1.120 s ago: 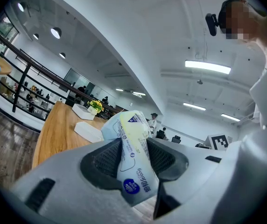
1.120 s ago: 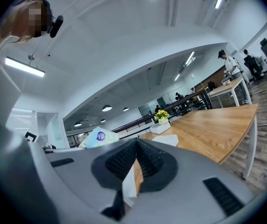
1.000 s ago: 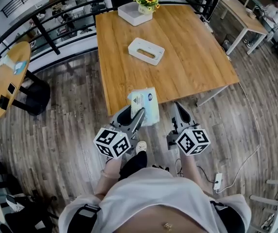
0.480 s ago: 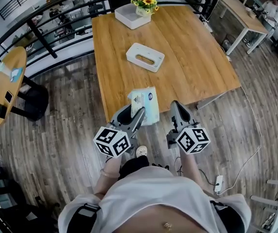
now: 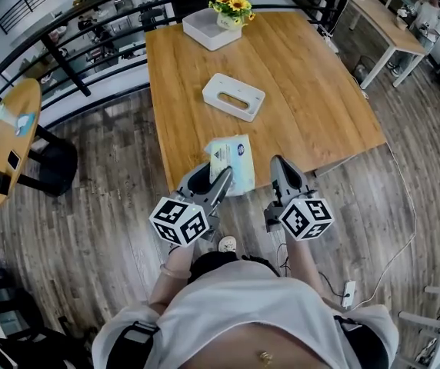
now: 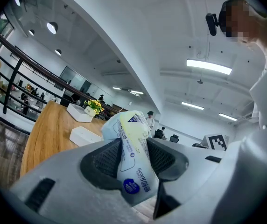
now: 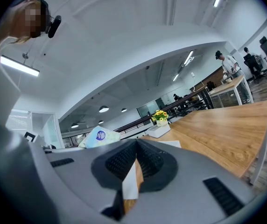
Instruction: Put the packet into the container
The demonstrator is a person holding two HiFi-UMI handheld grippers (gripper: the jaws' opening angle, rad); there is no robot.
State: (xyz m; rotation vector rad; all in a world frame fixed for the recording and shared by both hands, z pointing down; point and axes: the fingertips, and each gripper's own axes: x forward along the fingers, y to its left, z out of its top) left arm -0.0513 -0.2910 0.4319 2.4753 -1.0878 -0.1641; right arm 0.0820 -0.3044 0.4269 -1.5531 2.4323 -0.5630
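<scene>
Carry step. Left gripper [image 5: 216, 177] jaws clamp the tissue packet [image 5: 230, 162], well short of the white slotted container [image 5: 234, 97]. Right gripper [image 5: 281, 171] jaws closed, empty. Next, probably: advance and line the packet up over the container's slot.

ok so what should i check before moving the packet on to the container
1. Packet gripped by the left tool: ok, the pads press on both its sides.
2. Right tool empty: ok, jaws together with nothing between them.
3. Container in place: ok, it lies flat on the table ahead of both tools, slot facing up.
4. Path clear: ok, only bare wood shows between packet and container.
5. Packet fits the slot: cannot tell from these views.
</scene>
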